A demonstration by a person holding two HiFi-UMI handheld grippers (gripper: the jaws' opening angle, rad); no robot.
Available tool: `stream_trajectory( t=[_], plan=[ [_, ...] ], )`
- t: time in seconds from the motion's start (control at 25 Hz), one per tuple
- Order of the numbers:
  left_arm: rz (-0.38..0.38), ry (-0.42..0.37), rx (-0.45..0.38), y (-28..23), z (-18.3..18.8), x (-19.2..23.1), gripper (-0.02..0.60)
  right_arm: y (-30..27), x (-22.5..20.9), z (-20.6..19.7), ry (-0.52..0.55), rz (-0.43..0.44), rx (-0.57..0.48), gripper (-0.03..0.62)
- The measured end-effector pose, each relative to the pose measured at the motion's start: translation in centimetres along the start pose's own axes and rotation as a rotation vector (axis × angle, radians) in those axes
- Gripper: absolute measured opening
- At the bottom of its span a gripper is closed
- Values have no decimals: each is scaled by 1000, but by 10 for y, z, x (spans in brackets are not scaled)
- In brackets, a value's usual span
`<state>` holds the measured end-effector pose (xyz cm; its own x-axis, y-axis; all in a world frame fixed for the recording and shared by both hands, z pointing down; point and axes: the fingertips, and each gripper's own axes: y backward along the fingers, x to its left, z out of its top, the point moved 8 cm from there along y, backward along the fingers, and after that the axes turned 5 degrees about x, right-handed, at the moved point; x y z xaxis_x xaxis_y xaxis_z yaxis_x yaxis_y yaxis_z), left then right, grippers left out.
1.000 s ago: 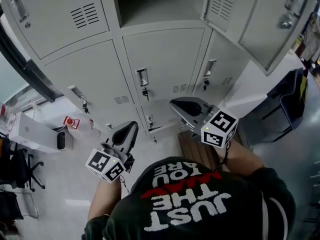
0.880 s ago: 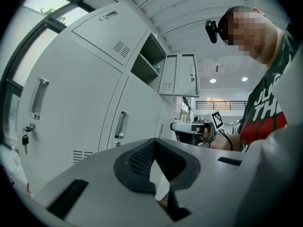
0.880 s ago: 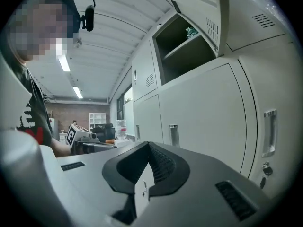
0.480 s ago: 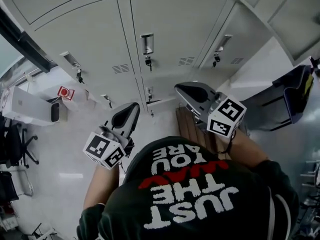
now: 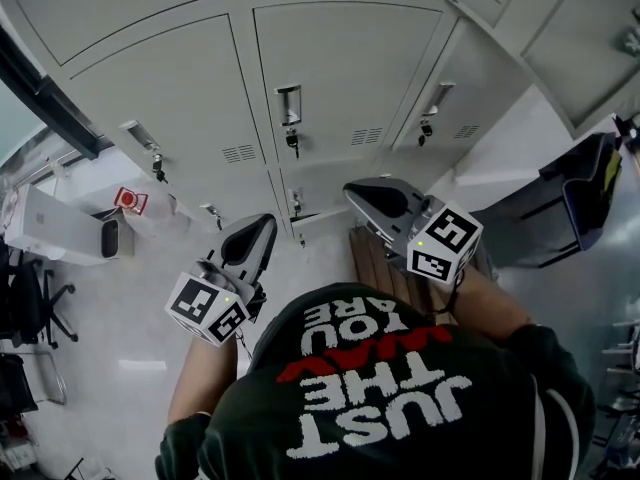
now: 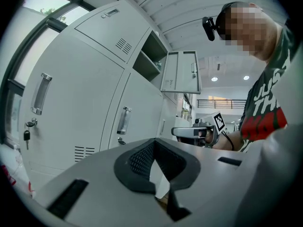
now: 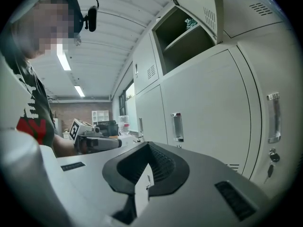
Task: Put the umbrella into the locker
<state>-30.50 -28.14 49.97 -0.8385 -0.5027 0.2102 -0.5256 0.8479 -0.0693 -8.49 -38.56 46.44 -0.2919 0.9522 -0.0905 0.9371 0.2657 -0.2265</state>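
Observation:
No umbrella shows in any view. I stand facing a bank of grey lockers (image 5: 340, 78). My left gripper (image 5: 266, 226) is held level in front of the lower doors, shut and empty; its jaws (image 6: 158, 174) meet with nothing between them. My right gripper (image 5: 352, 192) is beside it, also shut and empty, its jaws (image 7: 144, 176) closed together. Each gripper sees the other: the right gripper (image 6: 189, 131) and the left gripper (image 7: 102, 142). One upper locker (image 7: 187, 34) stands open, with a small green and white thing (image 7: 190, 22) on its shelf that I cannot identify.
The open locker's door (image 5: 560, 38) swings out at the upper right. Keys hang in the middle door's lock (image 5: 291, 140). A slatted wooden board (image 5: 372, 266) lies on the floor below the right gripper. A dark chair (image 5: 575, 203) is at the right, a white box (image 5: 55, 230) at the left.
The head view has tilted down, so the open upper locker has slid out of frame. The right gripper has sunk a little. The left gripper has stayed put. Both stay shut.

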Motion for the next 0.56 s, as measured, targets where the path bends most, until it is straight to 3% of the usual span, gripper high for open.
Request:
stream_trajectory(
  t=[0.56],
  plan=[
    [-8,-24,-8,-2,8,-3,8,8,0,7,8,-6,-23,32]
  ],
)
